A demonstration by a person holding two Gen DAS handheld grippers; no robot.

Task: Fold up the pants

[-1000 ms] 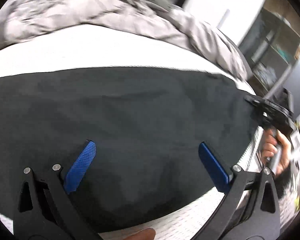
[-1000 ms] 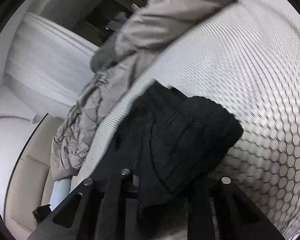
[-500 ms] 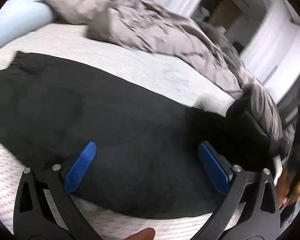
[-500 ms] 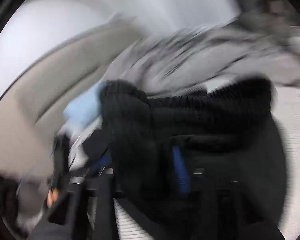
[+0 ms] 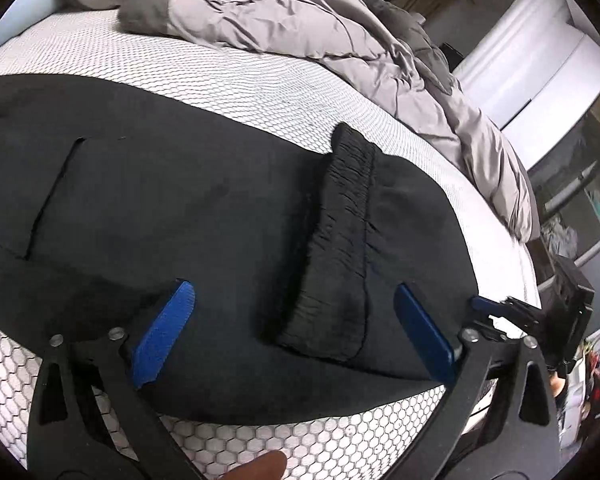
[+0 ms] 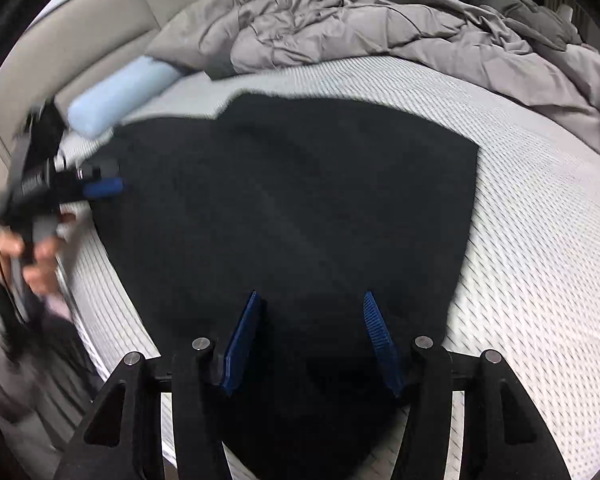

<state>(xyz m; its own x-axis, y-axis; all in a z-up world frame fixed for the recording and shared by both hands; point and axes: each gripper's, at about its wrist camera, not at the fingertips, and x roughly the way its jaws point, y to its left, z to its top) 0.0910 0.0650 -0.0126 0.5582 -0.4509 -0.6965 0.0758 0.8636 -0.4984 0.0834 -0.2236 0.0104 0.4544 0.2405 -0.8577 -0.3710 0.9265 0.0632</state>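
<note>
Black pants [image 5: 180,184] lie spread on the white honeycomb mattress [image 5: 284,92]. One end with a gathered elastic band [image 5: 340,236] is folded back on top of them. My left gripper [image 5: 292,288] hovers open over the near edge of the pants, nothing pinched between its blue pads. In the right wrist view the pants [image 6: 300,200] fill the middle. My right gripper [image 6: 310,296] is over them with its jaws opening; cloth lies below the pads, unpressed. The left gripper [image 6: 100,188] shows at the far left, held in a hand.
A crumpled grey duvet [image 6: 380,28] is heaped along the far side of the bed. A light blue pillow [image 6: 116,92] lies by the beige headboard [image 6: 80,40]. White cupboards [image 5: 540,72] and dark shelves stand beyond the bed's right end.
My right gripper was shut on the gathered end of the pants, swung across fast, then let go. That end now lies folded on the pants. The left gripper shifted sideways, staying open.
</note>
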